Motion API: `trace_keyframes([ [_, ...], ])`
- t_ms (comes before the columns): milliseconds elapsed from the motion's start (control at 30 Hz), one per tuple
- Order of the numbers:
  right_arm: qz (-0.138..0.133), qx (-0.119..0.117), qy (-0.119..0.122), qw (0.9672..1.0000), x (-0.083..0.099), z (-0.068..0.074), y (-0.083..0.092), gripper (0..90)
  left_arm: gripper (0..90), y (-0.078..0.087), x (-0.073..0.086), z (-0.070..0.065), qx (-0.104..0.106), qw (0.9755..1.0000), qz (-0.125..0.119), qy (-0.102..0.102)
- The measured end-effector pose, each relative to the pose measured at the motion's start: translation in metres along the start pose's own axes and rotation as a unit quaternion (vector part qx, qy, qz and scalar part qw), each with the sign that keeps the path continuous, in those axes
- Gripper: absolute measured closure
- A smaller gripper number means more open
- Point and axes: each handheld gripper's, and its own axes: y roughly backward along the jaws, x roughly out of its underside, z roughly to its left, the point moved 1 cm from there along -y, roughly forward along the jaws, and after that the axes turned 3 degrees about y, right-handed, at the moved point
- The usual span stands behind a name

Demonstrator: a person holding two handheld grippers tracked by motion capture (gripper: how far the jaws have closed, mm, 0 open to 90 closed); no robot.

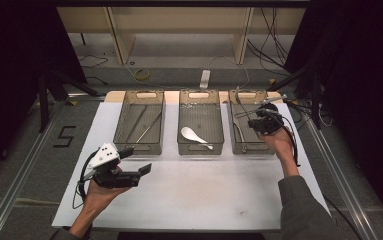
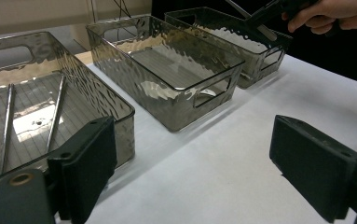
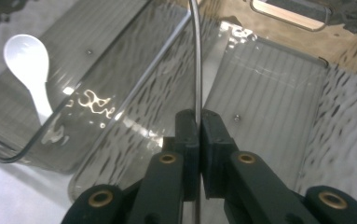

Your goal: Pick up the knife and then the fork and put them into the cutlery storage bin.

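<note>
Three smoky clear bins stand in a row at the back of the white table (image 1: 194,195). My right gripper (image 1: 264,120) hovers over the right bin (image 1: 251,148), shut on a thin metal utensil (image 1: 273,99). In the right gripper view that utensil (image 3: 195,56) runs straight up from between the closed jaws of the right gripper (image 3: 198,116), above the right bin's ribbed floor (image 3: 269,93). My left gripper (image 1: 138,160) is held open over the table in front of the left bin (image 1: 139,148); nothing lies between its jaws (image 2: 199,158).
The left bin (image 2: 97,88) holds two long metal rods (image 1: 146,127). A white spoon (image 1: 191,135) lies in the middle bin (image 1: 200,148). Cables and a wooden shelf frame sit on the floor beyond the table.
</note>
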Motion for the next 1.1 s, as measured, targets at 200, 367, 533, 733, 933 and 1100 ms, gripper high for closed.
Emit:
trace_keyframes([
  [200, 0.009, 0.006, -0.016, 0.9998, 0.001, -0.003, -0.005, 87.3, 14.3, 0.0, 0.0, 0.0, -0.001, 1.0, 0.0, -0.001],
  [367, 0.016, 0.009, -0.024, 0.9995, 0.002, -0.004, -0.01, 87.3, 14.3, 0.0, 0.0, 0.0, -0.001, 1.0, 0.0, -0.001],
  [533, 0.022, 0.008, -0.028, 0.9993, 0.002, -0.003, -0.013, 87.2, 14.3, 0.0, 0.0, -0.001, -0.001, 1.0, 0.002, -0.002],
  [733, 0.029, 0.008, -0.037, 0.9989, 0.004, -0.004, -0.017, 87.1, 14.3, -0.001, 0.0, -0.001, 0.0, 1.0, 0.003, -0.002],
  [933, 0.037, 0.007, -0.041, 0.9985, 0.008, -0.003, -0.022, 86.9, 14.2, -0.001, 0.0, -0.001, 0.0, 1.0, 0.003, -0.002],
  [1100, 0.043, 0.006, -0.049, 0.9979, 0.012, -0.005, -0.027, 86.5, 14.1, -0.002, 0.001, -0.001, 0.0, 1.0, 0.006, -0.003],
])
